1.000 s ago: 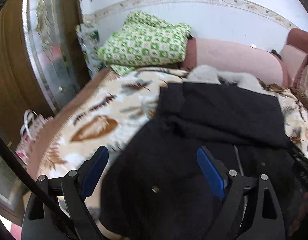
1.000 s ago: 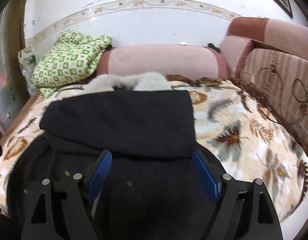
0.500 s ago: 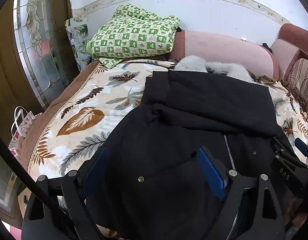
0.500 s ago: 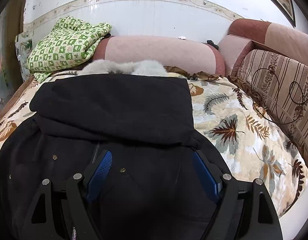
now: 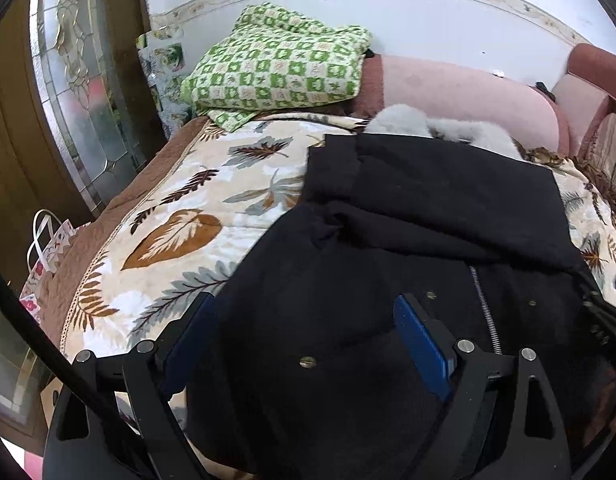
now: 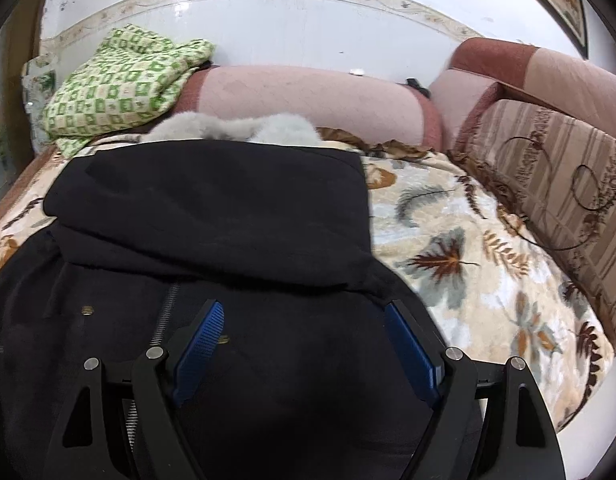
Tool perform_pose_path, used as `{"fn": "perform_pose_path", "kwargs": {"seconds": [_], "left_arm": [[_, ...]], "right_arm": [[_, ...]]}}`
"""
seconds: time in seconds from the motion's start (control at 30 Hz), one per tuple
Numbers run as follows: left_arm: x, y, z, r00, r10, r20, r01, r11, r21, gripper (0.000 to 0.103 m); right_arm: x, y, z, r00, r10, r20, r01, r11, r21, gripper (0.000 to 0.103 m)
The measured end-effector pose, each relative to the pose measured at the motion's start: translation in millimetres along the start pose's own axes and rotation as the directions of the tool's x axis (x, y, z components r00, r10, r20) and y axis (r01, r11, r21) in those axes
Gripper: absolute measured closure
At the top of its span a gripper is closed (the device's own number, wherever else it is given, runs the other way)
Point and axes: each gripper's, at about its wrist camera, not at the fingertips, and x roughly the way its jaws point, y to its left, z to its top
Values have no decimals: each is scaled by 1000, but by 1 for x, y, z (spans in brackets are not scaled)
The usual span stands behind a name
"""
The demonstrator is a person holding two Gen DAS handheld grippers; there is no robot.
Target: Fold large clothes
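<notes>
We see a large black coat point(image 5: 388, 280) point(image 6: 211, 248) spread flat across the bed, its far part folded back over itself in a broad band. A pale grey fur trim point(image 5: 436, 128) point(image 6: 235, 128) shows past its far edge. A metal zipper point(image 5: 484, 308) point(image 6: 165, 312) and small snaps run down it.

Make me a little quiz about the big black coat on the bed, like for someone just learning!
1. True or false: the black coat lies on a leaf-print blanket.
2. What colour is the checked quilt folded near the wall? A) green and white B) red C) blue
3. Fill in: both the left gripper and the right gripper have their fingers ____ over the coat.

Key: 1 true; 2 A; 3 open
</notes>
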Motion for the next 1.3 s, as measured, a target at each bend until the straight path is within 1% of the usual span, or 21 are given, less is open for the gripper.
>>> {"fn": "perform_pose_path", "kwargs": {"seconds": [0.13, 0.27, 0.37, 0.43, 0.5, 0.53, 0.57, 0.6, 0.63, 0.67, 0.73, 0.8, 0.83, 0.9, 0.97, 1.03, 1.07, 1.13, 1.2, 1.23, 1.3], "left_arm": [[13, 31, 7, 1000, 13, -22, -14, 1000, -25, 14], [35, 72, 12, 997, 14, -79, -17, 999, -40, 14], [55, 96, 13, 991, -38, -130, 33, 999, -38, 14], [68, 107, 10, 981, -115, -157, 109, 993, -47, 14], [84, 110, 7, 960, -183, -213, 177, 983, -47, 14], [88, 110, 5, 949, -218, -227, 212, 976, -52, 14], [95, 109, 3, 933, -262, -245, 255, 965, -61, 14], [101, 109, 2, 920, -288, -265, 278, 958, -73, 14], [106, 108, 1, 913, -302, -274, 289, 953, -87, 14], [110, 106, -1, 900, -332, -282, 315, 943, -107, 14], [117, 105, -6, 854, -411, -319, 383, 912, -150, 14], [118, 104, -11, 826, -460, -326, 423, 888, -181, 14], [116, 102, -13, 815, -478, -328, 444, 878, -178, 14], [110, 99, -16, 818, -476, -323, 451, 879, -152, 14], [108, 97, -19, 808, -491, -326, 468, 871, -151, 14], [105, 97, -22, 796, -506, -331, 483, 862, -156, 14], [104, 98, -23, 794, -512, -329, 487, 858, -160, 14], [102, 100, -24, 784, -528, -326, 501, 849, -169, 14], [97, 101, -28, 771, -550, -321, 521, 834, -179, 15], [95, 102, -29, 768, -555, -320, 525, 832, -181, 15], [92, 101, -34, 758, -564, -326, 535, 825, -184, 15]], "right_arm": [[4, -31, 1, 999, -17, -31, 20, 996, 85, 17], [8, -64, 3, 997, -16, -78, 28, 988, 153, 17], [11, -87, 0, 993, -2, -119, 26, 980, 200, 16], [16, -103, -5, 987, 5, -159, 33, 971, 236, 16], [25, -118, -12, 975, 34, -217, 28, 961, 275, 15], [30, -123, -17, 969, 57, -242, 18, 955, 296, 15], [36, -130, -24, 957, 90, -276, 5, 946, 324, 15], [41, -134, -28, 948, 113, -298, -5, 940, 340, 15], [46, -138, -34, 934, 146, -326, -18, 930, 366, 15], [50, -140, -38, 924, 172, -343, -27, 921, 388, 15], [58, -148, -49, 899, 243, -365, -53, 886, 460, 15], [60, -153, -55, 881, 312, -354, -88, 845, 528, 15], [61, -155, -58, 872, 351, -341, -111, 821, 560, 15], [59, -158, -62, 858, 404, -316, -150, 787, 599, 15], [54, -155, -67, 844, 447, -297, -193, 769, 609, 15], [50, -151, -69, 838, 459, -294, -209, 768, 605, 15], [47, -149, -71, 837, 463, -292, -215, 769, 602, 15], [41, -145, -74, 837, 462, -293, -223, 777, 589, 15], [35, -139, -79, 832, 466, -301, -231, 785, 575, 15], [31, -137, -82, 832, 464, -303, -234, 790, 567, 15], [26, -135, -86, 827, 475, -300, -244, 785, 569, 15]]}}
